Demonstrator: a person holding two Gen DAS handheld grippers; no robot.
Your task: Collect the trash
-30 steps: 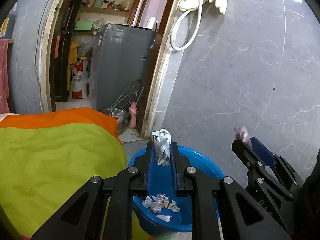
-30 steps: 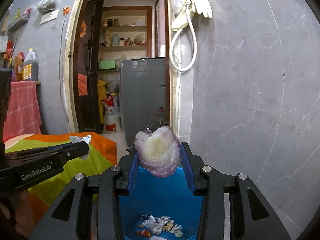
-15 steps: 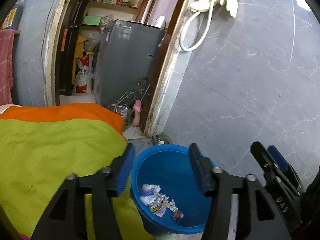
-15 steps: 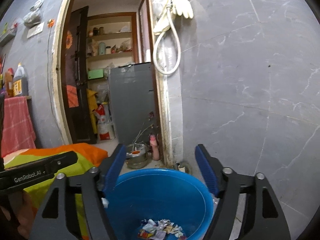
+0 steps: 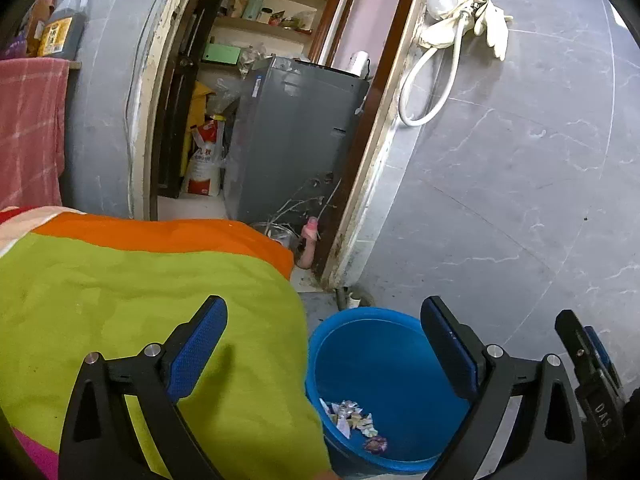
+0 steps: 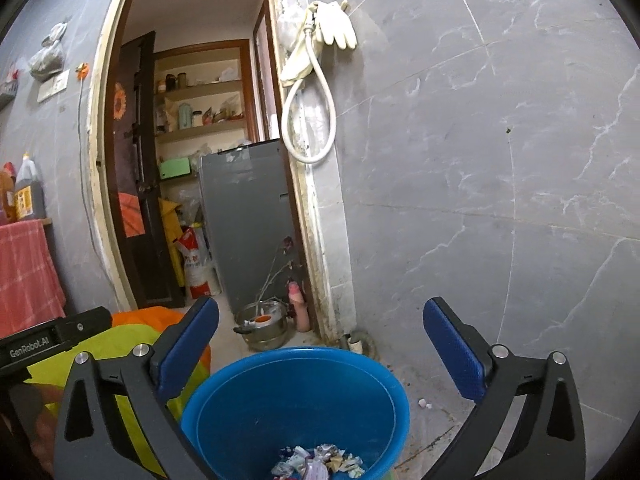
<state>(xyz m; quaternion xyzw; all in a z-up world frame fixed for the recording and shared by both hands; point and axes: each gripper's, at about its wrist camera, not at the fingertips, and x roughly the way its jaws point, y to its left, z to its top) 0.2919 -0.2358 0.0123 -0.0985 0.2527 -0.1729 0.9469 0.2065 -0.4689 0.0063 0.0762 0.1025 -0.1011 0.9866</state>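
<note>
Left wrist view: left gripper (image 5: 322, 354) hangs over the near edge of the blue bucket (image 5: 352, 316), jaws spreading apart w/ nothing between them — blue pads well clear of each other, one over the green blanket (image 5: 120, 300), the other over the bucket's far side. Trash scraps (image 5: 356, 424) lie in a small heap at the bucket bottom: crumpled paper bits plus a purplish piece. Bucket stands on the floor, touching the blanket's hanging edge, near the door frame. Right gripper (image 5: 592, 364) shows at the right edge of this view, beside the bucket.

Right wrist view: right gripper (image 6: 320, 356) sits above the bucket (image 6: 240, 372) too, jaws also opening wide, empty, pads far apart either side of the rim. Trash heap (image 6: 320, 462) visible at the bottom, approx. centred under the gripper. A small white scrap (image 6: 423, 403) lies on the floor just right of the bucket. Left gripper's black body (image 6: 52, 340) pokes in from the left, over the blanket (image 6: 132, 336).

Bkgd: open doorway w/ a grey appliance (image 6: 248, 216), a steel pot (image 6: 262, 326) on the floor by it, shelves behind; white hose and rubber gloves (image 6: 332, 26) hang on the grey tiled wall.
</note>
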